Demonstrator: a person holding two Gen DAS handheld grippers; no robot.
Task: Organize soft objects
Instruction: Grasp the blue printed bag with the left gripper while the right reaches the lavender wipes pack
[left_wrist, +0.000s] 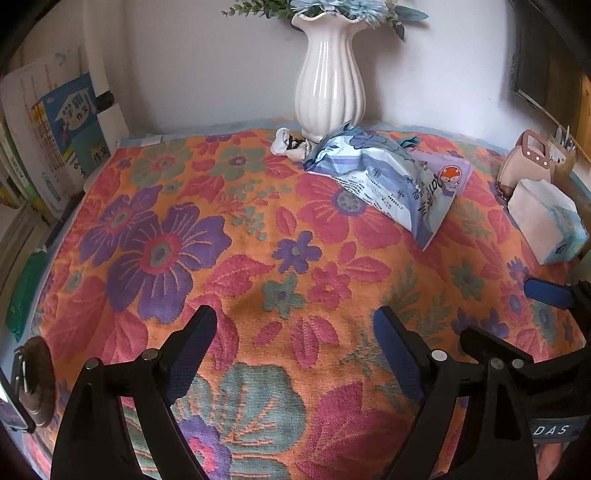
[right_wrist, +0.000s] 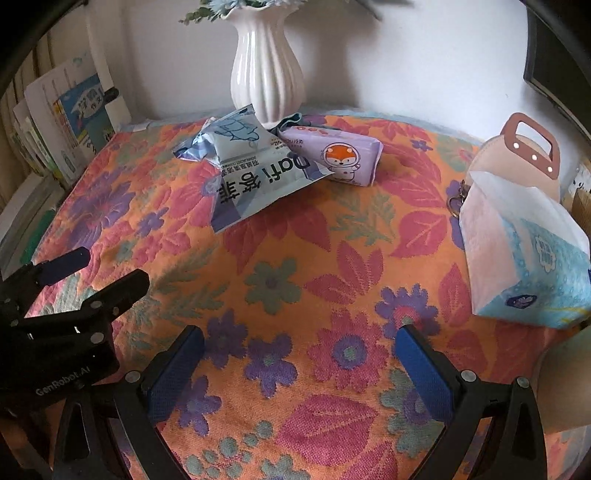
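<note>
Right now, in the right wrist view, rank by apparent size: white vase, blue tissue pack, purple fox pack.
1. blue tissue pack, though nearness inflates it.
2. white vase, top cropped.
3. purple fox pack.

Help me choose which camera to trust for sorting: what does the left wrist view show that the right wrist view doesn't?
Only the left wrist view: a small white sock bundle beside the vase.
Only the right wrist view: the whole purple fox-print pack and the "Dafi" lettering on the blue wipes pack.
Both: white vase, tissue pack, floral cloth, both grippers open and empty.
</note>
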